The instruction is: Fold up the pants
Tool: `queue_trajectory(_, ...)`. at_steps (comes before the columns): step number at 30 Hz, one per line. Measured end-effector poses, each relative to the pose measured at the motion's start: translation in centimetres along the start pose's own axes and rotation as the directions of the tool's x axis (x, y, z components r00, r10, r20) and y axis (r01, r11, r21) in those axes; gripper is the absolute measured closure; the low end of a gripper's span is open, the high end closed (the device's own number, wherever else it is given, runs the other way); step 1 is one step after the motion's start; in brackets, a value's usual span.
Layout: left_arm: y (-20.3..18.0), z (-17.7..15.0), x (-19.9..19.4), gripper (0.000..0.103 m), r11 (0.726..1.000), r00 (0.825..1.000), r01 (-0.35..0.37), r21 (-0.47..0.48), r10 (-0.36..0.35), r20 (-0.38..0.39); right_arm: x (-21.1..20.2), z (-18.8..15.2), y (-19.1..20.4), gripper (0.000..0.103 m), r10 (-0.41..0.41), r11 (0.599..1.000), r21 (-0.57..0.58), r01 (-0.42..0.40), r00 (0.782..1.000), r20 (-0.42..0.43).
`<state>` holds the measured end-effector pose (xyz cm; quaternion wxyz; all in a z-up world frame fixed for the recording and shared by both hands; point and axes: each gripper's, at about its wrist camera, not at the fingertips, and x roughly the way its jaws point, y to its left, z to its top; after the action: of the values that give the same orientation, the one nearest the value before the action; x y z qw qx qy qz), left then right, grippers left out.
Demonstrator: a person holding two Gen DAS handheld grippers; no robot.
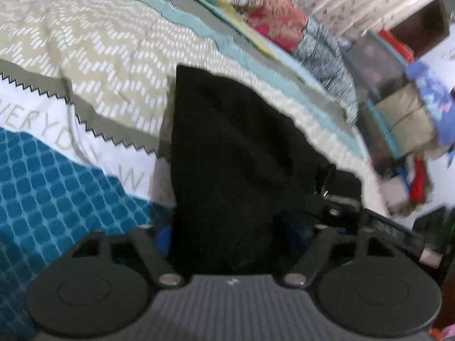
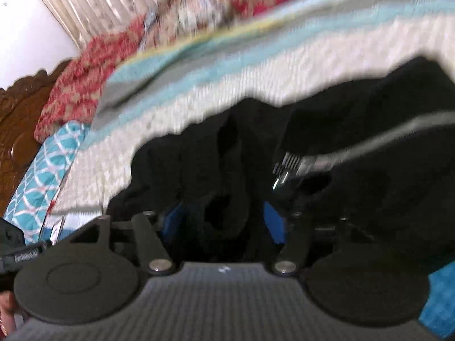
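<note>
Black pants [image 1: 233, 153] lie on a patterned bedspread [image 1: 99, 56]. In the left wrist view the cloth runs from my left gripper [image 1: 227, 236] up the bed, and it covers the blue fingertips. In the right wrist view the pants [image 2: 204, 153] bunch between the blue pads [image 2: 273, 221] of my right gripper [image 2: 224, 221]. Both grippers are shut on the pants. The other gripper shows at the right of each view [image 1: 341, 210] [image 2: 301, 164], close beside. Both views are blurred by motion.
Pillows and folded bedding [image 1: 284, 14] lie along the far side of the bed. A wooden headboard [image 2: 17, 125] stands at the left in the right wrist view. Boxes and clutter [image 1: 403, 113] stand beyond the bed's right edge.
</note>
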<state>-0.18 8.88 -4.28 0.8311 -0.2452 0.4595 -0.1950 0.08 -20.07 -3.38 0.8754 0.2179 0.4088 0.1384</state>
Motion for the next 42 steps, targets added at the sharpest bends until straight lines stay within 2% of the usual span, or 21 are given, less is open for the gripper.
queue_trajectory(2, -0.8, -0.4, -0.3, 0.06, 0.998, 1.0, -0.02, 0.057, 0.019, 0.02, -0.7, -0.1, 1.0, 0.071, -0.034, 0.999, -0.033, 0.034, 0.999, 0.009)
queue_trajectory(3, -1.1, -0.4, -0.7, 0.063, 0.998, 1.0, -0.001, 0.066, -0.001, 0.03, -1.7, 0.1, 1.7, 0.079, -0.036, 0.997, -0.069, 0.038, 0.999, 0.039)
queue_trajectory(6, -1.9, -0.3, -1.6, 0.064, 0.996, 0.996, 0.045, 0.081, -0.051, 0.069, -4.4, 0.7, 4.1, 0.083, -0.002, 0.984, -0.175, 0.029, 0.988, 0.152)
queue_trajectory(9, -2.5, -0.7, -0.6, 0.06, 0.996, 0.998, 0.02, 0.083, -0.024, 0.055, -5.0, 0.2, 5.5, 0.083, -0.042, 0.953, -0.281, 0.108, 0.972, 0.232)
queue_trajectory(11, -2.6, -1.3, 0.8, 0.052, 0.994, 0.999, -0.034, 0.104, 0.031, 0.034, -3.1, -0.5, 4.4, 0.081, -0.115, 0.936, -0.308, 0.172, 0.974, 0.195)
queue_trajectory(12, -2.5, -1.6, 1.4, 0.05, 0.992, 0.999, -0.039, 0.122, 0.035, 0.034, -1.8, -1.1, 3.2, 0.075, -0.165, 0.934, -0.29, 0.206, 0.973, 0.159)
queue_trajectory(13, -2.5, -1.9, 1.8, 0.048, 0.989, 0.998, -0.05, 0.137, 0.044, 0.042, -1.2, -1.3, 1.8, 0.076, -0.174, 0.945, -0.253, 0.206, 0.974, 0.145)
queue_trajectory(15, -2.7, -2.1, 1.7, 0.048, 0.987, 0.997, -0.055, 0.151, 0.048, 0.054, -1.9, -0.9, 0.8, 0.072, -0.13, 0.975, -0.161, 0.154, 0.98, 0.149)
queue_trajectory(17, -2.7, -2.0, 1.4, 0.048, 0.988, 0.998, -0.052, 0.142, 0.045, 0.051, -2.6, -0.3, 1.2, 0.062, -0.119, 0.978, -0.154, 0.143, 0.981, 0.154)
queue_trajectory(20, -2.3, -1.9, 0.6, 0.048, 0.994, 0.998, -0.03, 0.103, 0.024, 0.055, -4.2, -0.5, 2.0, 0.058, -0.122, 0.977, -0.142, 0.158, 0.965, 0.232)
queue_trajectory(22, -2.5, -1.9, -0.4, 0.044, 0.994, 0.997, -0.022, 0.111, 0.013, 0.08, -5.2, -0.6, 2.4, 0.058, -0.124, 0.976, -0.139, 0.167, 0.953, 0.275)
queue_trajectory(25, -2.6, -1.9, -2.0, 0.029, 0.992, 0.989, -0.019, 0.125, 0.0, 0.147, -6.4, -0.9, 3.4, 0.058, -0.124, 0.97, -0.16, 0.182, 0.939, 0.32)
queue_trajectory(27, -2.5, -1.6, -2.8, 0.028, 0.993, 0.983, -0.012, 0.114, -0.009, 0.183, -6.4, -0.8, 3.8, 0.058, -0.129, 0.964, -0.177, 0.2, 0.929, 0.347)
queue_trajectory(30, -1.9, -0.8, -2.7, 0.027, 0.997, 0.985, 0.018, 0.068, -0.03, 0.169, -6.2, -0.3, 4.5, 0.058, -0.11, 0.961, -0.199, 0.194, 0.923, 0.369)
queue_trajectory(34, -1.2, -0.2, -1.3, 0.025, 0.998, 0.992, 0.053, 0.035, -0.057, 0.108, -5.5, 0.4, 5.2, 0.061, -0.075, 0.963, -0.22, 0.158, 0.936, 0.344)
queue_trajectory(38, -1.2, -0.5, 0.7, 0.024, 0.999, 0.998, 0.041, 0.025, -0.043, 0.045, -3.9, 0.0, 5.3, 0.062, -0.105, 0.96, -0.22, 0.171, 0.953, 0.283)
queue_trajectory(40, -0.6, -0.8, 1.6, 0.024, 1.0, 0.999, 0.029, 0.001, -0.029, 0.017, -1.9, -0.1, 4.0, 0.061, -0.161, 0.962, -0.189, 0.197, 0.968, 0.19)
queue_trajectory(42, -0.6, -0.9, 1.7, 0.024, 0.999, 0.999, 0.034, 0.011, -0.034, 0.022, 0.0, -0.3, 2.1, 0.062, -0.212, 0.967, -0.127, 0.223, 0.973, 0.09)
